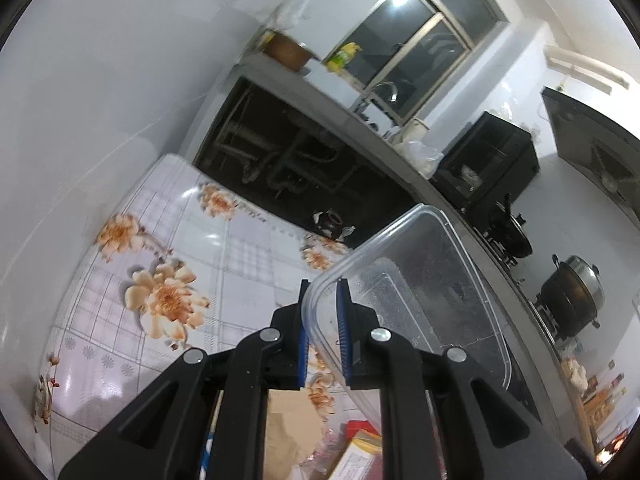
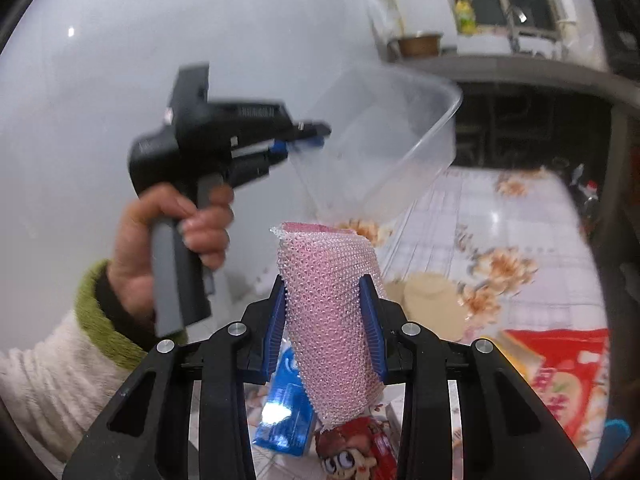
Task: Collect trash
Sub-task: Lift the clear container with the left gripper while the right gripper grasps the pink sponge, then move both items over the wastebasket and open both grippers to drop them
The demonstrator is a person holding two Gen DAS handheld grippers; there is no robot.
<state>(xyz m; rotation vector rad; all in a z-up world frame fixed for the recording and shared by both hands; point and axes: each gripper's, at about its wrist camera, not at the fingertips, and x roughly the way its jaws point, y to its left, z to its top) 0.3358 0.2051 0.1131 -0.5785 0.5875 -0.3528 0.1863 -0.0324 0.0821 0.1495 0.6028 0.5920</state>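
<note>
My left gripper (image 1: 323, 312) is shut on the rim of a clear plastic container (image 1: 420, 292), held tilted above the floral tablecloth (image 1: 168, 248). The right wrist view shows the same container (image 2: 384, 136) lifted in the air by the left gripper (image 2: 308, 142), with a person's hand (image 2: 192, 224) on its handle. My right gripper (image 2: 324, 312) is shut on a pink sponge in a net wrap (image 2: 332, 320), which stands upright between the blue pads and is raised just below the container.
Trash lies on the table below: a blue packet (image 2: 284, 412), a red cartoon wrapper (image 2: 360, 452), a red bag (image 2: 560, 364), brown paper (image 2: 432, 300). A kitchen counter (image 1: 360, 120) with sink, black oven (image 1: 488, 164) and pot (image 1: 572, 296) runs behind.
</note>
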